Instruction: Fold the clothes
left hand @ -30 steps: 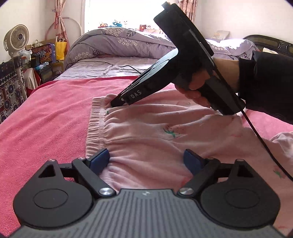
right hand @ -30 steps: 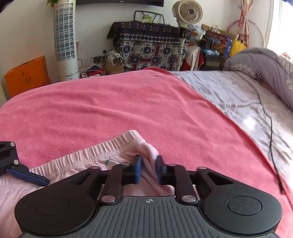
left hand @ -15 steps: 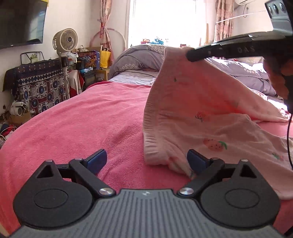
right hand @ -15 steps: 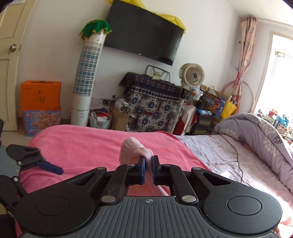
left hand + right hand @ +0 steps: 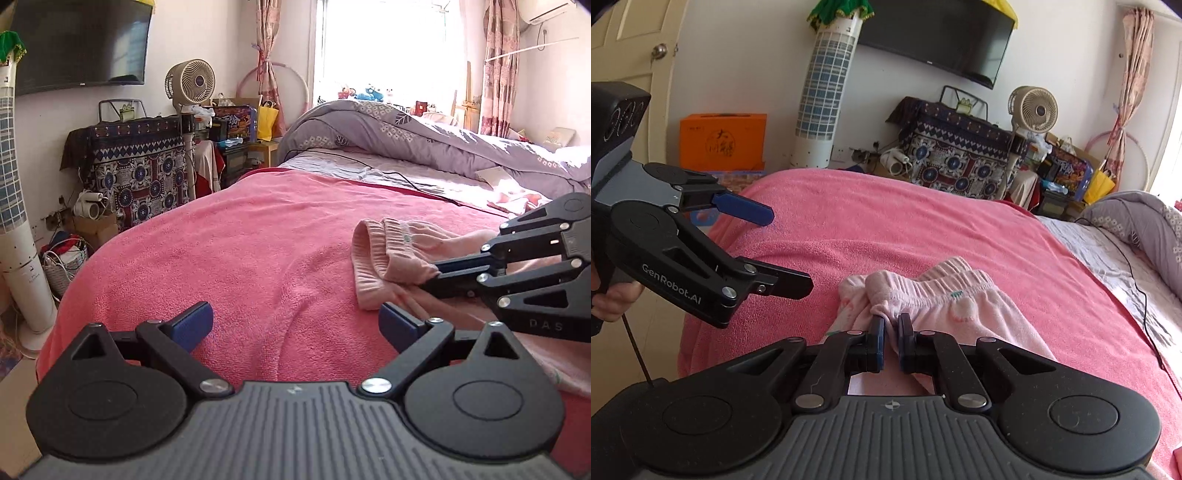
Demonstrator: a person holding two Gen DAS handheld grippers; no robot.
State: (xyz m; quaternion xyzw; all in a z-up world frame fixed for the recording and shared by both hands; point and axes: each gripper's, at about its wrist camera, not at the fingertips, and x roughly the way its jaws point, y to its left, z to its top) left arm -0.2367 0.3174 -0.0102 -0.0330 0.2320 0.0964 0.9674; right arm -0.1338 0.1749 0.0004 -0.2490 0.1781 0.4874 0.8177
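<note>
So we had the pale pink cotton trousers with the gathered elastic waistband lying on the coral-pink terry towel spread over the bed, waistband end doubled over onto the rest of the garment. Our right hand-held gripper was pinched together on a fold of that pink fabric just below the waistband. Our left hand-held gripper had its blue pads wide apart with nothing between them, only towel underneath, just beside the near edge of the trousers.

What we figured could go wrong: the right one was holding a bunched little pinch, not a flat edge, so letting go there could leave the top layer lumpy or skewed against the layer below. Pulling further with only one side held could drag the whole garment across the towel, since the terry looked grabby and nothing pinned the other end. The black cable trailing over the grey sheet was near enough to snag if we swung wide.

Compared with a second earlier: back then the trousers lay flat with the waistband stretched out and the left one sat over the fabric. Half a second back the cloth was lifted high in the air. Now it was down and folded over, and the left one had moved off to the side.
</note>
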